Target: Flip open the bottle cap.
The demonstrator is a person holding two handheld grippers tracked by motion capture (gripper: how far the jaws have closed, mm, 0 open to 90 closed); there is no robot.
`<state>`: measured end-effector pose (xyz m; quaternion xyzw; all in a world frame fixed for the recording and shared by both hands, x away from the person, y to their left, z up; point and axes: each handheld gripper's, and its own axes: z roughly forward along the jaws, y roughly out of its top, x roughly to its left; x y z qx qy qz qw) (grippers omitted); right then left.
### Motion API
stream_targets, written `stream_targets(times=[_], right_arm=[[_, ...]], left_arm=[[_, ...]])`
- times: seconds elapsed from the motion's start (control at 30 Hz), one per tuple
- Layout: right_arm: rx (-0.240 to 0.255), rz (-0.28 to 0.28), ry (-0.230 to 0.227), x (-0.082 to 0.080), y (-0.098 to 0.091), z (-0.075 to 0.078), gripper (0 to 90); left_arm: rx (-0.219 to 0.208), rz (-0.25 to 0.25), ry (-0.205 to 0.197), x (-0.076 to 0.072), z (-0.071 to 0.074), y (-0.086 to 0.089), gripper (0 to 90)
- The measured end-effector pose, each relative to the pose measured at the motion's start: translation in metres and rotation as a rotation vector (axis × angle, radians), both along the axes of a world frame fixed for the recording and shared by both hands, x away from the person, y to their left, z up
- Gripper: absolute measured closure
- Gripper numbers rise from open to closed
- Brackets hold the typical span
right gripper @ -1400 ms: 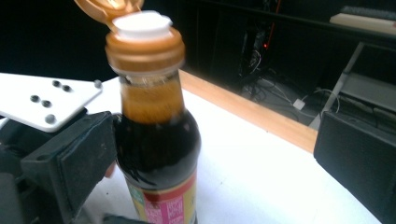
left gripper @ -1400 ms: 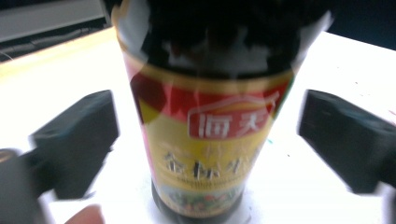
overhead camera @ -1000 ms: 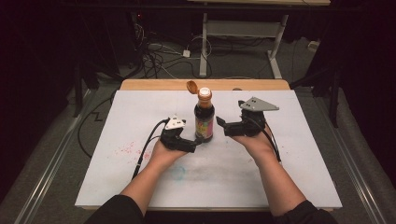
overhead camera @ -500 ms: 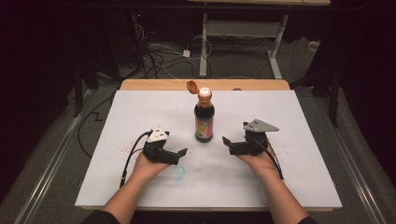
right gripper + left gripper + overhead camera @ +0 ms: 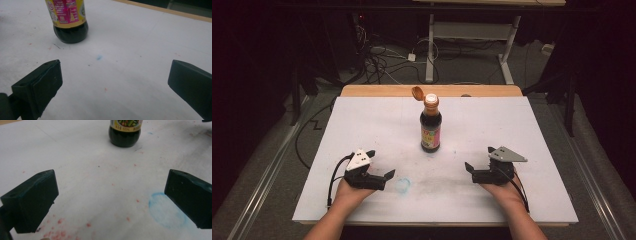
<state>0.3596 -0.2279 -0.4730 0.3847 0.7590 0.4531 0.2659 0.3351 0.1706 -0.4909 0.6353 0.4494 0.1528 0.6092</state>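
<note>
Dark sauce bottle [image 5: 431, 127] stands upright mid-desk, toward the far edge, on the white sheet covering the desk [image 5: 537, 125]; its orange flip cap [image 5: 417, 92] is open, hinged back to the left of the neck. Pink-yellow label on the bottle body. Left gripper [image 5: 379, 170] sits near the front-left of the desk, held in the person's left hand [image 5: 346, 192], jaws spread wide, nothing between them; in the left gripper view the bottle base [image 5: 125, 137] is ahead, well apart from the jaws. Right gripper [image 5: 473, 172] sits front-right in the right hand [image 5: 504, 192], jaws also spread wide and empty, grey three-cornered plate on top; in the right gripper view the bottle [image 5: 70, 22] is ahead and to the left, well apart. Both grippers low over the sheet, on either side of the bottle, neither touching it. Faint blue ring mark [image 5: 402, 185] on the sheet just beside the left gripper; small red specks scattered around.
</note>
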Motion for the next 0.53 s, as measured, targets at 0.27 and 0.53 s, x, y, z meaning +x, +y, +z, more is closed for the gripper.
stream_targets(times=[0.27, 0.53], right_arm=[[0.011, -0.022, -0.025, -0.02, -0.017, -0.007, 0.2], [0.005, -0.028, -0.026, -0.02, -0.016, -0.007, 0.2]], left_arm=[[-0.159, 0.048, -0.047, -0.013, -0.004, -0.004, 0.0], [-0.163, 0.051, -0.035, -0.012, -0.004, -0.004, 0.0]])
